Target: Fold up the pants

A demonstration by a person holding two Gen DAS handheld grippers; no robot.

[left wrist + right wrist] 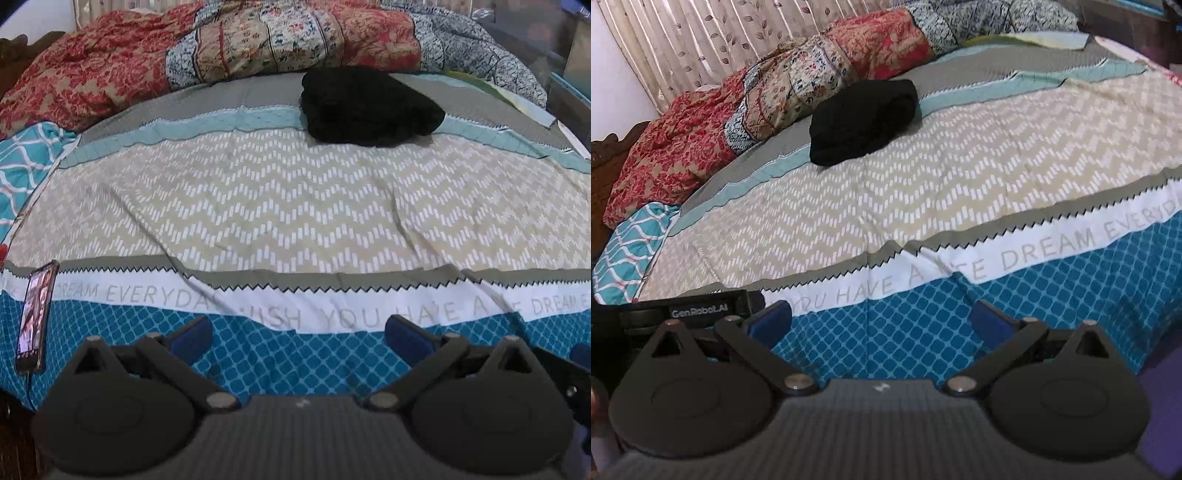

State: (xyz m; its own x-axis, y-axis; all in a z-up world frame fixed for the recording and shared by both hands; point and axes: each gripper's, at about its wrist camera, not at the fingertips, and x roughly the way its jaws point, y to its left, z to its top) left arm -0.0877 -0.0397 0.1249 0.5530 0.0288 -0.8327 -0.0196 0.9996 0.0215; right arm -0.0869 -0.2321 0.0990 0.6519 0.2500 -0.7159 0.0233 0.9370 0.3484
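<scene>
The black pants [369,107] lie as a compact folded bundle on the far part of the bed, at the teal and grey stripes; the right wrist view has the same pants [862,122] at upper centre. My left gripper [297,338] is open over the blue patterned band near the bed's front edge, far from the pants, with nothing between its blue pads [192,334]. My right gripper [881,323] is open too, over the same blue band, holding nothing. The left gripper's body [701,308] shows at the left edge of the right wrist view.
A patterned bedspread [295,206] covers the bed. A rumpled red and floral quilt [184,55] is piled along the far side. A lit phone [35,314] on a cable leans at the near left. A curtain [701,33] hangs behind the bed.
</scene>
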